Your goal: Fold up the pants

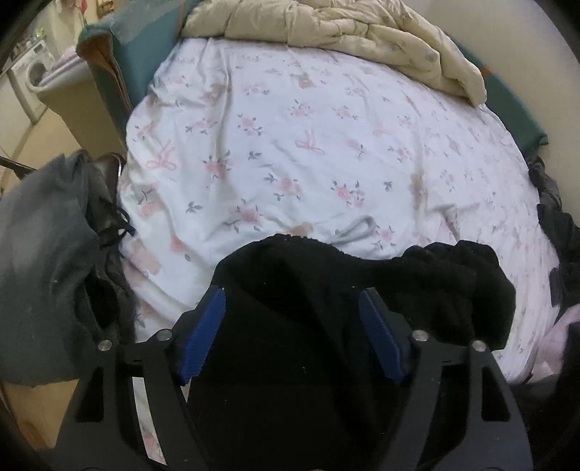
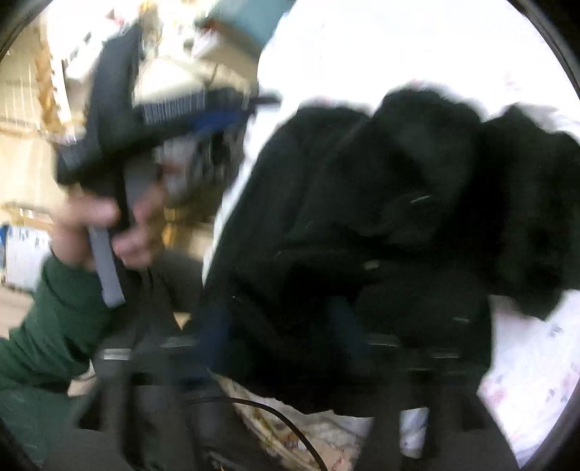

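The black pants (image 1: 326,290) lie bunched at the near edge of a bed with a white floral sheet (image 1: 290,145). My left gripper (image 1: 291,293) hangs just above them, open. Its blue pads (image 1: 206,333) stand wide apart on either side of the dark fabric and do not press on it. The right wrist view is blurred. There the pants (image 2: 398,199) fill the middle and right, heaped over my right gripper (image 2: 279,322), whose dark jaws look spread. A hand (image 2: 98,224) in a green sleeve holds the left gripper (image 2: 224,116) up at the left.
A cream duvet (image 1: 344,32) is piled at the far end of the bed. A grey garment (image 1: 40,253) hangs over a chair at the left. Dark clothes (image 1: 558,224) lie at the right edge. A grey cord (image 1: 357,230) rests on the sheet beyond the pants.
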The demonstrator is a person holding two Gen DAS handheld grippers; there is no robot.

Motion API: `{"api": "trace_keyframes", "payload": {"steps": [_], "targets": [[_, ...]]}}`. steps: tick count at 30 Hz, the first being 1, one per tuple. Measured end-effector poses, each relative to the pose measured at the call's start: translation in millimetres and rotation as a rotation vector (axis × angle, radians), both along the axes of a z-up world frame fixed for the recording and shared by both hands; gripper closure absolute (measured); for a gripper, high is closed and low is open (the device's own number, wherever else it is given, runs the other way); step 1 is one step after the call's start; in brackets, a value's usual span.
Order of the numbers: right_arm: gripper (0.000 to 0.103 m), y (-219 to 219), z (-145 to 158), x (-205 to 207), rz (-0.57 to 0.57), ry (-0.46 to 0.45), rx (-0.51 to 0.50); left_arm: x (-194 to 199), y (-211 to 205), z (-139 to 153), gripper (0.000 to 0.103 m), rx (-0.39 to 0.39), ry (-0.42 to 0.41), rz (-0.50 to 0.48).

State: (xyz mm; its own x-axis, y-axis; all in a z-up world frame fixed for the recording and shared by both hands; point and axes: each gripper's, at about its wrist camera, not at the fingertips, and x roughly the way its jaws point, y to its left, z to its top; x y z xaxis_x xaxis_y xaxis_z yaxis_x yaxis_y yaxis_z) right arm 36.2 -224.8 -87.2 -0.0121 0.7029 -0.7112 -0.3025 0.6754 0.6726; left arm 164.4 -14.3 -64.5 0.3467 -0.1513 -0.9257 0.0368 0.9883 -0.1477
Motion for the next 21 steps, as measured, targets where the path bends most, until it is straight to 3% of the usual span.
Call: {"api": "trace_keyframes", "payload": {"steps": [5,7,12,15,16,18,20,21], "targets": [[0.009,-89,30,9,-0.391,-0.191,-0.067,-10,-36,1,0.029,-0.027,0.053,-0.024],[0.009,-125,35,13,-0.562,-0.213,-0.072,-17,-64,-3,0.029,-0.015,0.065,-0.075],[0.009,-193,15,16,-0.819,-0.055,0.167,-24,-141,-38,0.026,0.053,0.172,-0.178],[0.009,-207,8,17,-0.860,-0.014,0.181,-19,-166,-58,0.028,0.153,0.168,-0.176],[0.009,-210,8,15,-0.866,-0.016,0.174,-17,-169,-64,0.033,0.191,0.163,-0.170],[0.009,-211,11,15,-0.862,-0.029,0.179,-10,-163,-74,0.077,0.227,0.179,-0.151],[0.009,-208,12,14,-0.853,-0.036,0.183,-9,-148,-73,0.093,0.248,0.158,-0.129],[0.009,-208,12,13,-0.848,-0.039,0.184,-11,-140,-67,0.096,0.260,0.126,-0.124]]}}
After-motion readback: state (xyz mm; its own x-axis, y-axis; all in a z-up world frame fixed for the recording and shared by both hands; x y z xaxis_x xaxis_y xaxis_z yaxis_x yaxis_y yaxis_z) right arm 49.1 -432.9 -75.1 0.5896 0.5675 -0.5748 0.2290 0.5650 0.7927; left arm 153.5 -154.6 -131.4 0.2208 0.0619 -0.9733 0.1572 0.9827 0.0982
